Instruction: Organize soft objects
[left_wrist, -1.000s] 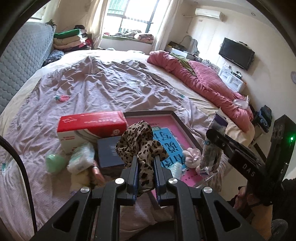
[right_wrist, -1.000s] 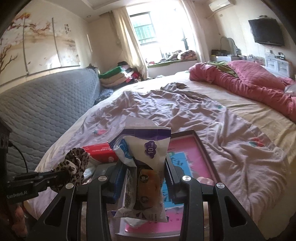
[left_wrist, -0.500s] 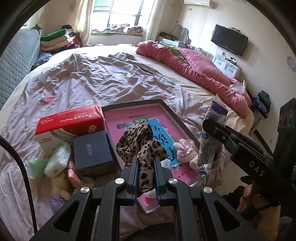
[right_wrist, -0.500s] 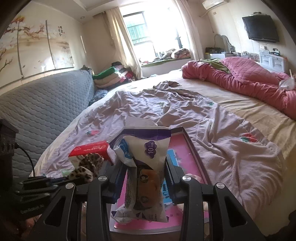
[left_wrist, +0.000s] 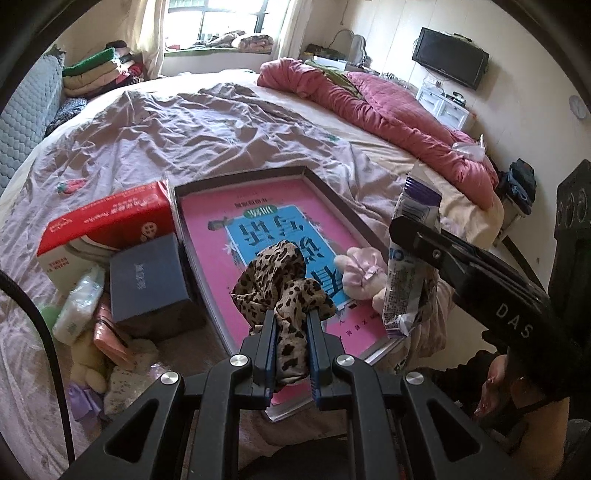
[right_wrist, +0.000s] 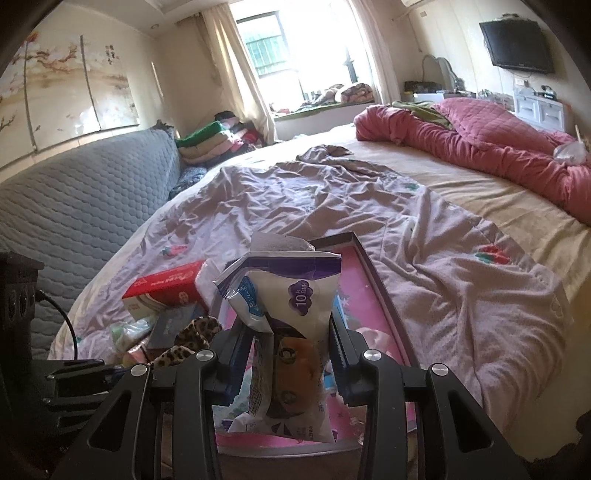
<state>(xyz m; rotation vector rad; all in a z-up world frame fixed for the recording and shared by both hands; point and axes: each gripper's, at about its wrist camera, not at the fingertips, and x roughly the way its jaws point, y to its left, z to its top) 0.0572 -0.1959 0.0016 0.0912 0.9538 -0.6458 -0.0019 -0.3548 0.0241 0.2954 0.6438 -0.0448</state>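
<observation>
My left gripper (left_wrist: 290, 314) is shut on a leopard-print scrunchie (left_wrist: 282, 286), which hangs over the near part of a pink box lid (left_wrist: 236, 206) with a dark rim lying on the bed. A pale pink scrunchie (left_wrist: 360, 275) lies inside the lid at its right. My right gripper (right_wrist: 286, 328) is shut on a white and purple plastic packet (right_wrist: 291, 317) held upright above the lid's (right_wrist: 373, 280) near end. In the left wrist view the same packet (left_wrist: 404, 273) and the right gripper (left_wrist: 417, 236) show at the right. The scrunchie (right_wrist: 192, 338) appears low left in the right wrist view.
Left of the lid sit a red tissue box (left_wrist: 107, 225), a dark blue box (left_wrist: 147, 280), a small wipes pack (left_wrist: 79, 306) and soft toys. A crumpled mauve sheet (left_wrist: 166, 136) covers the bed, with a red quilt (left_wrist: 391, 114) at the far right. A hand (left_wrist: 498, 387) holds the right gripper.
My left gripper has carried the leopard scrunchie right and down, from beside the tissue box to over the pink lid. The right gripper with the packet has sunk slightly.
</observation>
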